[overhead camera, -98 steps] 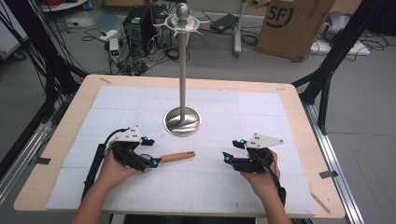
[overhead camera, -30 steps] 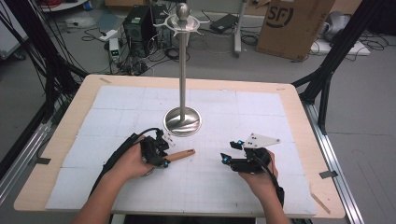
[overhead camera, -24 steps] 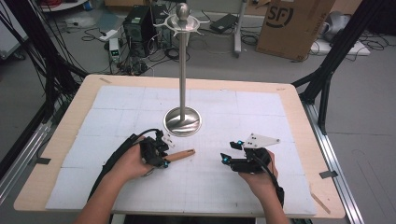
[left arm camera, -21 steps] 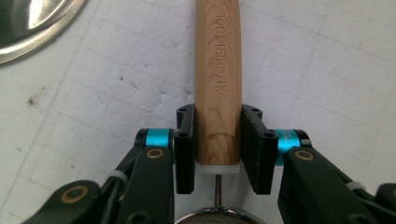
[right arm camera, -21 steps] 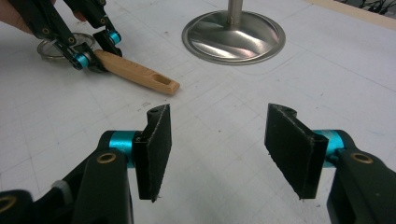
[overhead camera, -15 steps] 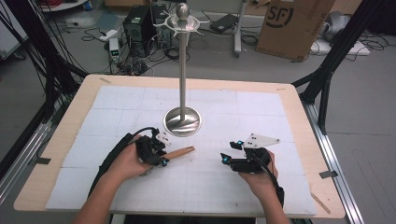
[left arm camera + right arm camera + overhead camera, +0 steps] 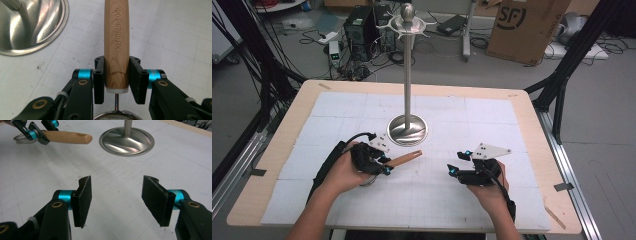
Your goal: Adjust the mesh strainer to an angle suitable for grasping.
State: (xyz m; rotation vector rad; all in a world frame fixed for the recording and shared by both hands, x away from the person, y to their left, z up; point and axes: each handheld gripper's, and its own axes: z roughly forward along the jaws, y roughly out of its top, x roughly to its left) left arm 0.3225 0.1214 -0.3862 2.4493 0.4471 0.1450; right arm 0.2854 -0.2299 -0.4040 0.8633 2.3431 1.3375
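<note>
The left gripper (image 7: 384, 167) is being kept clamped on the wooden handle (image 7: 116, 45) of a kitchen tool, its two black pads (image 7: 99, 75) pressed against either side of the wood close to the end where a thin wire stem leads back to a round metal rim (image 7: 116, 115), probably a small strainer, lying under the gripper body. In the high view the handle (image 7: 406, 158) is being carried clear of the white mat (image 7: 492, 115), its long axis running straight out from the jaws, away from the left hand (image 7: 344, 172) and up toward the round base (image 7: 408, 131) of the metal stand (image 7: 406, 70), with the free tip ending just short of that base. The stand is therefore lying ahead of and slightly to the right of the held tool, and the left hand is judged the nearer to it. The right gripper (image 7: 121, 200) is being held low over the mat with its jaws apart and nothing between them, well to the right of the handle (image 7: 67, 137).
</note>
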